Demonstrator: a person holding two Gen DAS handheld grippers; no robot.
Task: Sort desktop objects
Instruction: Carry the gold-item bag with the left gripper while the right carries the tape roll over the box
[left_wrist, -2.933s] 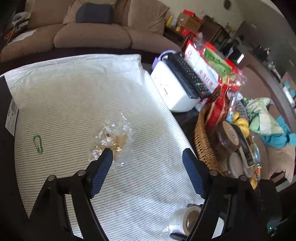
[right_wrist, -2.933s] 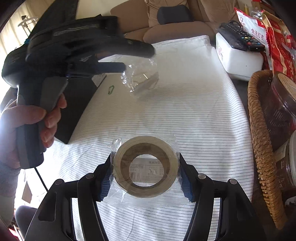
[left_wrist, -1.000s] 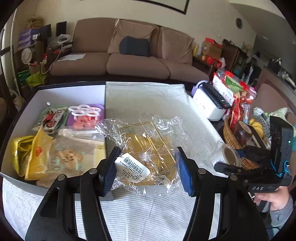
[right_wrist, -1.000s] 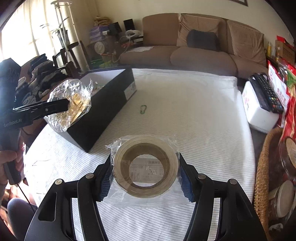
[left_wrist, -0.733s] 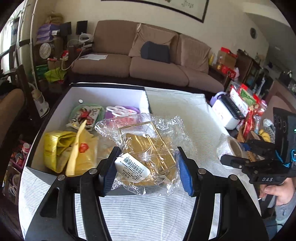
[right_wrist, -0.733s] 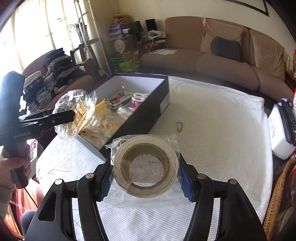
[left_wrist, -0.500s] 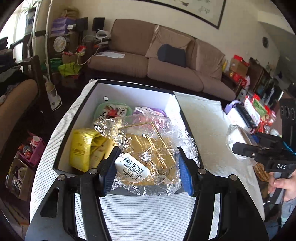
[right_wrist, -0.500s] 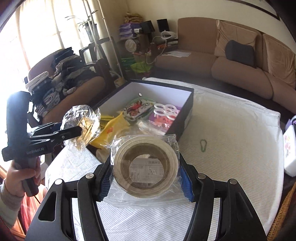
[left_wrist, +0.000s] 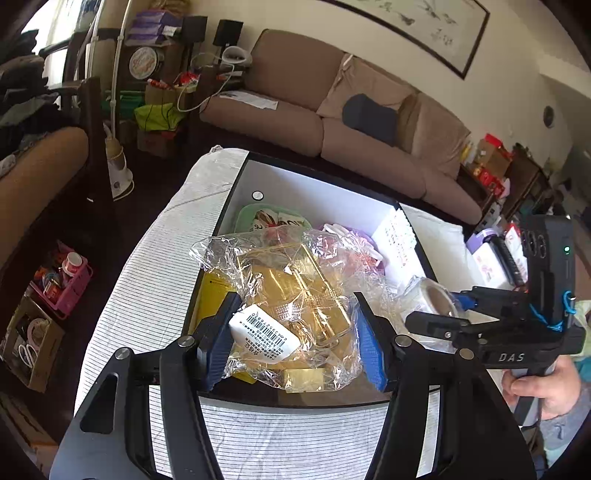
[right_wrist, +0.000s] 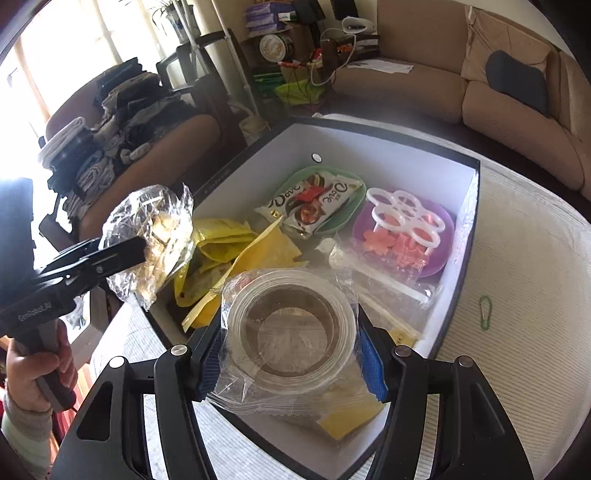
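Observation:
My left gripper (left_wrist: 295, 339) is shut on a crinkled clear bag of gold clips (left_wrist: 295, 295) with a white barcode label, held over the near end of the black box (left_wrist: 310, 184). It also shows in the right wrist view (right_wrist: 155, 240). My right gripper (right_wrist: 288, 358) is shut on a roll of tape in a clear bag (right_wrist: 291, 328), held over the box's near corner (right_wrist: 458, 280). The tape also shows in the left wrist view (left_wrist: 432, 299). Inside the box lie a Dove packet (right_wrist: 314, 199), yellow bags (right_wrist: 229, 240) and white rings on a purple plate (right_wrist: 406, 221).
The box stands on a striped white cloth (right_wrist: 524, 280). A green carabiner (right_wrist: 485, 312) lies on the cloth right of the box. A brown sofa (left_wrist: 332, 118) is behind the table. A chair stacked with clothes (right_wrist: 110, 122) is at the left.
Both grippers have swung left from the open cloth to above the box, each keeping its bag. The right gripper now tilts down over the box's contents.

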